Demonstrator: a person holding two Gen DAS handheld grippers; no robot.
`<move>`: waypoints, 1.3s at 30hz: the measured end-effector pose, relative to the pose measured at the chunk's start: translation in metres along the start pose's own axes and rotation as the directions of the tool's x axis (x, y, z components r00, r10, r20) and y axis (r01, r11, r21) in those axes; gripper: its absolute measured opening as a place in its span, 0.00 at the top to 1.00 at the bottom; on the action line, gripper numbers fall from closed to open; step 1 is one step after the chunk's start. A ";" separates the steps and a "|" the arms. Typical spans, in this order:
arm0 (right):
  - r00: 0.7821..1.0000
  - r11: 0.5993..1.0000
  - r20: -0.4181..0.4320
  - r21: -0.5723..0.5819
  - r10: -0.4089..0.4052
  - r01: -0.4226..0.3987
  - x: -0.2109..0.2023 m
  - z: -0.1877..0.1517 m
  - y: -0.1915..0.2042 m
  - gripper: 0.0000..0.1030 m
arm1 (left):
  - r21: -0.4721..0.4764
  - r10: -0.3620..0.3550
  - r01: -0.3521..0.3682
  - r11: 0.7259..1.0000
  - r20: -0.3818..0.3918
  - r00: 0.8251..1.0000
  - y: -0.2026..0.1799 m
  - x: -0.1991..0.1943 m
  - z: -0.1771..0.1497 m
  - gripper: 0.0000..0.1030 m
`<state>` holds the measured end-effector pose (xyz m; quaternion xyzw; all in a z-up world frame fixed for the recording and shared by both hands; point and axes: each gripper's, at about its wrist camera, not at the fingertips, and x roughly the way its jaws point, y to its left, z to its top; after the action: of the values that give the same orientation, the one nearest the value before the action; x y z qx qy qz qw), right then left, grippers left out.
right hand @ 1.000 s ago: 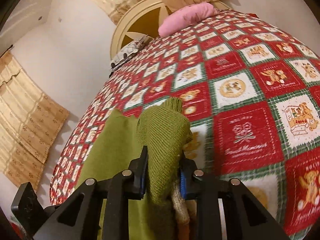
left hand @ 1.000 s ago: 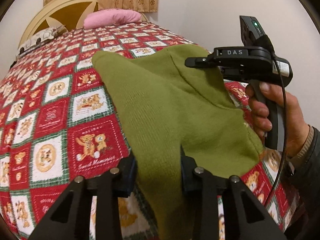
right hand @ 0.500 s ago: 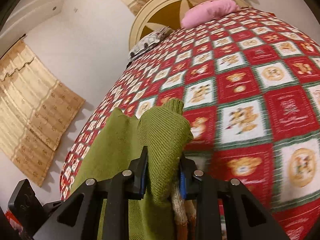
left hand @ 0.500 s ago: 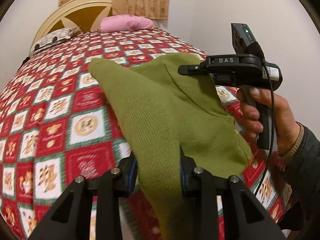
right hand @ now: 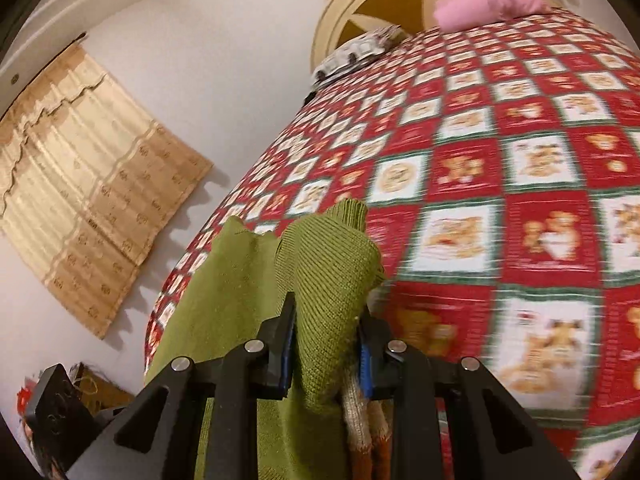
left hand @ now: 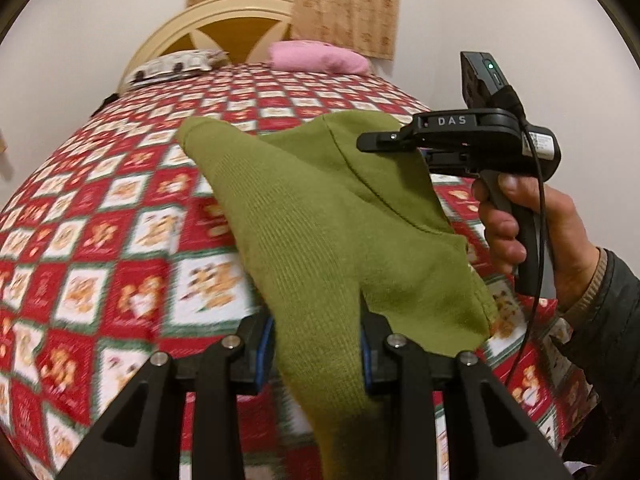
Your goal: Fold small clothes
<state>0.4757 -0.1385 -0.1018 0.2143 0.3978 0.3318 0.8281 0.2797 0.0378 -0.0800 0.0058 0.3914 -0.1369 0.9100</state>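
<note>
left tool clamped on green knitted garment | right tool clamped on its bunched edge | risk: knit slips from pads, drops crumpled onto red patchwork bed

Bed under a red teddy-bear quilt; pink pillow and patterned pillow lie against the headboard.

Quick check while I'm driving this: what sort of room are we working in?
Most likely a bedroom. The green garment is held over a bed covered by a red teddy-bear quilt, with a pink pillow and a patterned pillow against a cream headboard. Beige curtains hang on the walls.
</note>
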 end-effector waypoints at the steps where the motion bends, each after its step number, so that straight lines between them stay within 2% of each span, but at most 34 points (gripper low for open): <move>1: 1.000 1.000 -0.011 -0.010 0.009 -0.009 0.008 0.000 0.008 0.75 | -0.009 0.011 -0.011 1.000 0.002 1.000 0.007 -0.003 -0.003 0.66; 10: 0.993 0.992 -0.101 -0.100 0.062 -0.072 0.075 -0.004 0.072 0.75 | -0.076 0.098 -0.096 0.992 0.023 0.995 0.050 -0.028 -0.024 0.67; 19: 0.982 0.982 -0.166 -0.152 0.085 -0.111 0.115 -0.014 0.117 0.75 | -0.112 0.148 -0.144 0.983 0.029 0.989 0.080 -0.046 -0.044 0.67; 29: 0.973 0.974 -0.208 -0.178 0.099 -0.137 0.136 -0.021 0.145 0.75 | -0.128 0.171 -0.165 0.978 0.037 0.985 0.094 -0.061 -0.054 0.67; 39: 0.964 0.970 -0.247 -0.196 0.096 -0.147 0.153 -0.029 0.156 0.75 | -0.140 0.184 -0.180 0.974 0.020 0.983 0.101 -0.064 -0.071 0.67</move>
<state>0.4645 0.0816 -0.1020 0.1078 0.4416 0.4458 0.7711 0.2122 0.1590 -0.0932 -0.0234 0.3828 -0.0258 0.9232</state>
